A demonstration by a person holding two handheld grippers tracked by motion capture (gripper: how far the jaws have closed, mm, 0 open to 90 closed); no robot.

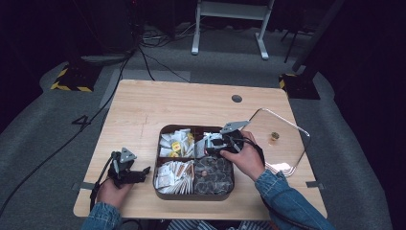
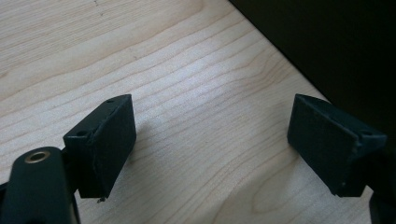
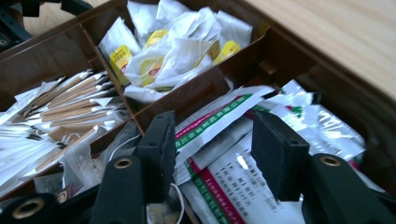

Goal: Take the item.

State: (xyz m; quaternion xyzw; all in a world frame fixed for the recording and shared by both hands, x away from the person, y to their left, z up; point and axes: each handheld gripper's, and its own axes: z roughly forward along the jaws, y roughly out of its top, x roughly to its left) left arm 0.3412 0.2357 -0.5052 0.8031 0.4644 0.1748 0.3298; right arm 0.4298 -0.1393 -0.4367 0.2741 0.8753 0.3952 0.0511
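Right hand-held gripper (image 3: 212, 156) hangs half-open over the tray (image 1: 163, 184), a white green-and-red-striped sachet (image 3: 219, 116) lying loose between its jaws, unpinched. Left hand-held gripper (image 2: 212, 144) rests wide on bare wooden surface (image 1: 143, 105), tray just beside; grey carpet beyond.

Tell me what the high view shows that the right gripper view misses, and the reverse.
High view alone: the whole table, the clear lid lying to the right of the tray, the left gripper resting on the wood with open jaws, and both denim sleeves.

Right gripper view alone: green and red print on the white sachets lying between its own half-open jaws, which grip nothing.

Both: the brown divided tray, the tea bags with yellow tags, the paper-wrapped sticks and the right gripper.
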